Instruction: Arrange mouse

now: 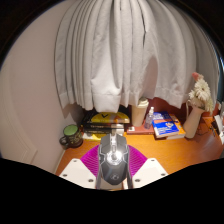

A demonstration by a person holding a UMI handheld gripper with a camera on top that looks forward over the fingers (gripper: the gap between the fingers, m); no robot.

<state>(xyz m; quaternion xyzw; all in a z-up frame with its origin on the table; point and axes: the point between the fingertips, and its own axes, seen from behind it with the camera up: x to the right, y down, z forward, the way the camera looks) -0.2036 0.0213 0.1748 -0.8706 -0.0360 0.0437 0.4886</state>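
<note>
Closest to my lens sits the mouse (113,160), a grey, glossy body held lengthwise between the two magenta pads (92,159). My jaws are pinching it from both sides, and the gripper (113,170) carries it above the wooden bench (170,150), not resting on it as far as I can judge. So the pick-up part looks done; the placing is what remains.

Beyond the mouse, against the white curtain (110,55), I see a stack of books (108,122), a dark round jar (72,133) off to one side, and a blue book (166,127) with a white box (194,122) on the other side. Flowers (203,90) stand further back.

I judge that I must now choose a bare stretch of bench ahead of the jaws, lower the mouse flat and release it squarely.
</note>
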